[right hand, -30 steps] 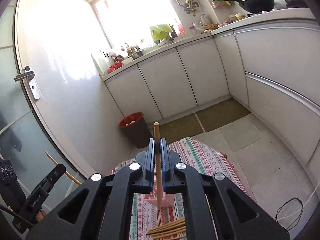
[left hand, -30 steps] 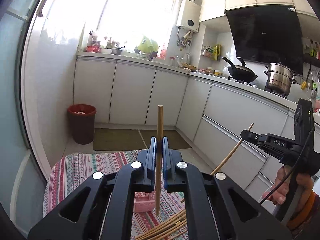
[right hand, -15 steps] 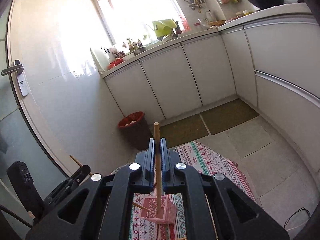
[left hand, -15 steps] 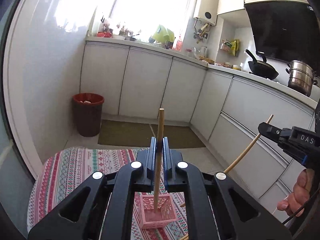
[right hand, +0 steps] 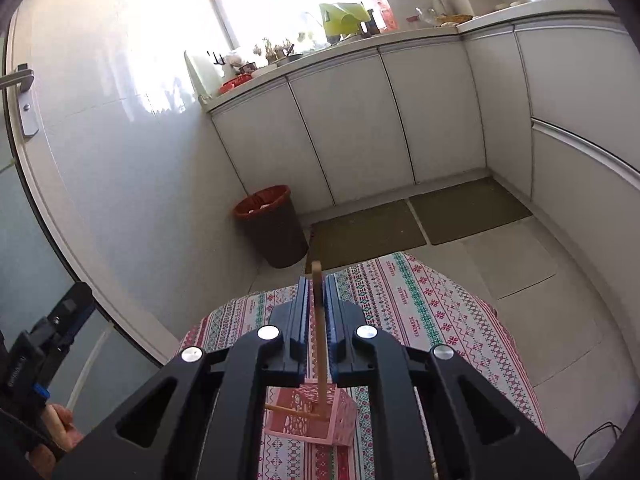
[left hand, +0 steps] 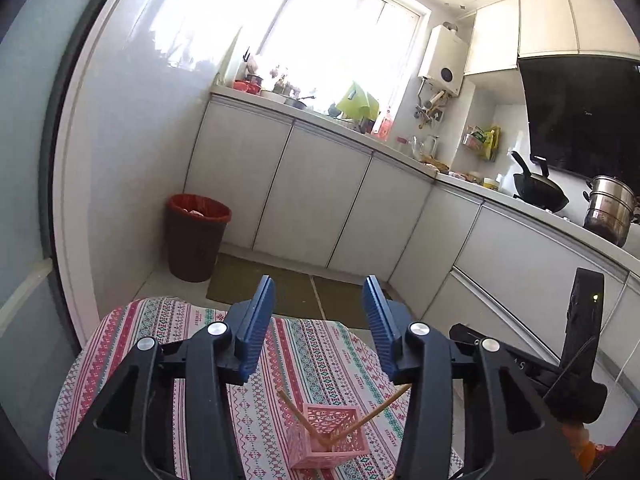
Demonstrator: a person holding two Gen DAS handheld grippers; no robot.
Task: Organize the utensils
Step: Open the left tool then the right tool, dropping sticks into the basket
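- The left gripper (left hand: 318, 322) had its blue pads clamped on a chopstick half a second ago; now its jaws stand wide apart with nothing between them.
- That released chopstick (left hand: 298, 414) now leans in the pink basket (left hand: 334, 446), its top tilting to the left, crossing a second stick there at the bottom.
- The right gripper (right hand: 316, 312) is unchanged in grip: jaws closed on a wooden chopstick (right hand: 319, 320) held upright, whose lower end now reaches down into the basket (right hand: 340, 416), lower than before.
- In the left wrist view this held chopstick (left hand: 380, 410) shows as the slanted stick rising to the right from the basket.
- The chopsticks are thin, round, pale wood; the basket is a small square box of pink plastic with lace-like openwork walls.
- It stands on a round table (left hand: 320, 356) covered by a cloth woven in red, green and white bands.
- Both grippers are black, angular, with silver bolts and ribbed blue finger pads (left hand: 256, 328).
- The left one hovers above and just near of the basket, pointing forward; the right one hangs over it, angled down, and its black body (left hand: 520, 364) shows at the right of the left view.
- A red-lined bin (right hand: 272, 224) stands on the floor, far left, by white cabinets (right hand: 340, 124).
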